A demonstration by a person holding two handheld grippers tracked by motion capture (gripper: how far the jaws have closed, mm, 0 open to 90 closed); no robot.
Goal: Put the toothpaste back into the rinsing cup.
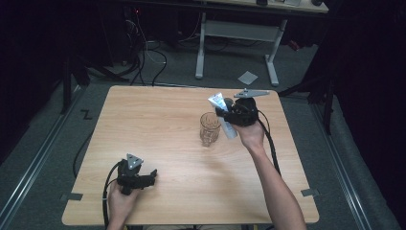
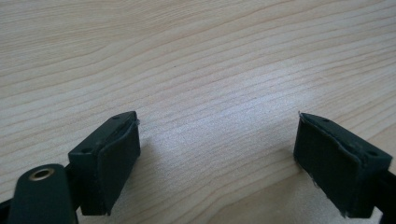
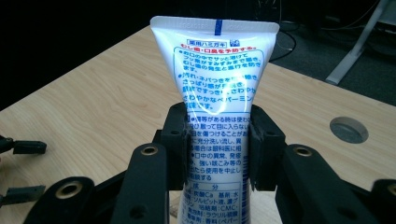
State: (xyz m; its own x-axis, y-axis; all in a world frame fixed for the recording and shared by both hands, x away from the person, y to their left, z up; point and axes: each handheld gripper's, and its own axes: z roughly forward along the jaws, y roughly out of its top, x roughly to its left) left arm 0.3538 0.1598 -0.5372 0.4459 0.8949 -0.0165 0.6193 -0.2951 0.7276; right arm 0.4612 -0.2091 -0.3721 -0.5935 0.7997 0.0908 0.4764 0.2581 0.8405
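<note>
A white toothpaste tube (image 3: 217, 84) with blue print stands crimped end up between the jaws of my right gripper (image 3: 218, 147), which is shut on its lower half. From above, that right gripper (image 1: 225, 115) holds the tube (image 1: 218, 103) in the air just right of a clear glass cup (image 1: 209, 128) that stands upright near the table's middle. My left gripper (image 1: 152, 176) rests low at the front left of the table. Its jaws stand wide apart over bare wood with nothing between them, and its two pads (image 2: 109, 163) frame the left gripper (image 2: 217, 163).
The light wooden table (image 1: 167, 110) has a round cable hole (image 3: 349, 129) near its far edge. Beyond the table stand a white desk frame (image 1: 237, 33), loose cables (image 1: 143, 57) and a sheet of paper (image 1: 247, 77) on the grey floor.
</note>
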